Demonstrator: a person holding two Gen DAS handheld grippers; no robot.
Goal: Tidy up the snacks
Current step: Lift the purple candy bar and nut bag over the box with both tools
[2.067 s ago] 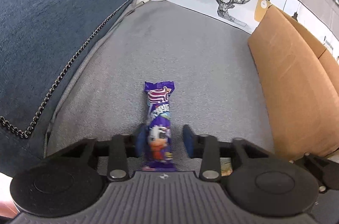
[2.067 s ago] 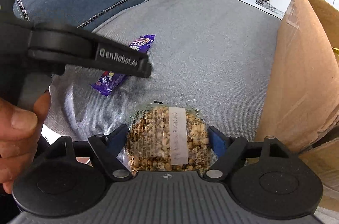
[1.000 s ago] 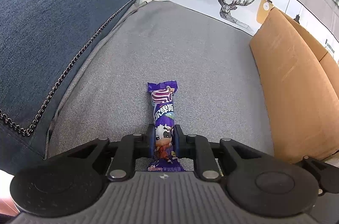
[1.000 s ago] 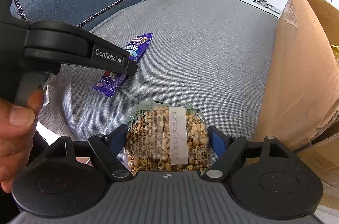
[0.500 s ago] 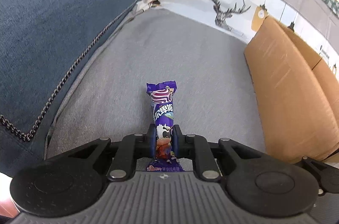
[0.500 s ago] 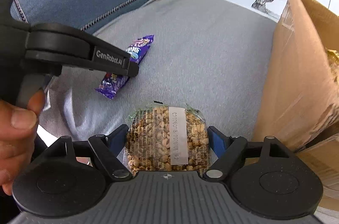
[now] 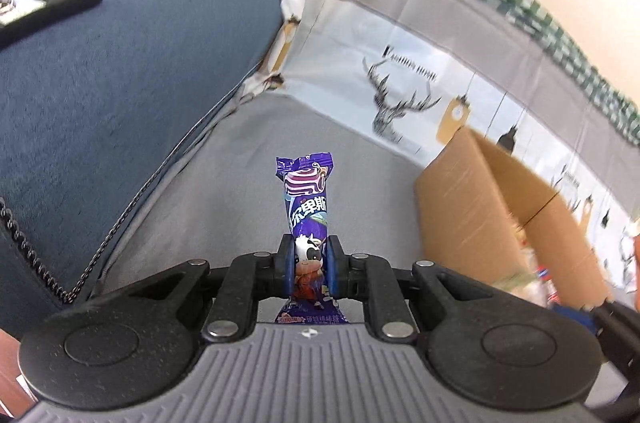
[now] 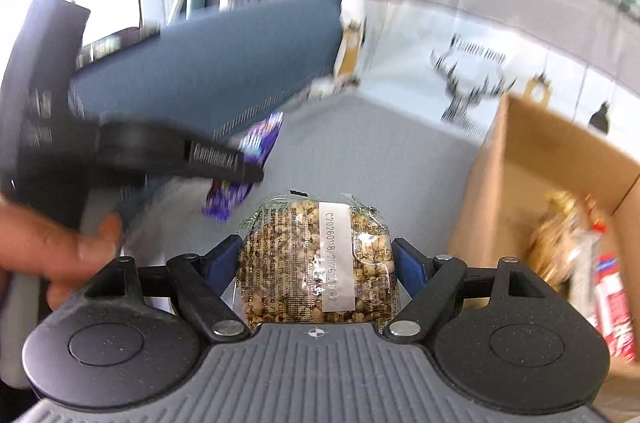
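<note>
Left wrist view: the left claw [image 7: 308, 269] squeezes one purple candy bar [image 7: 307, 219] that sticks out in front, above the grey seat [image 7: 224, 191]. There is open seat ahead. One brown box [image 7: 480, 219] stands to its right, edge close by. The right claw [image 8: 318, 263] is wide and grips one clear nut pack [image 8: 320, 259]. The box [image 8: 496, 207] stands open just right of it, with a few snacks inside.
</note>
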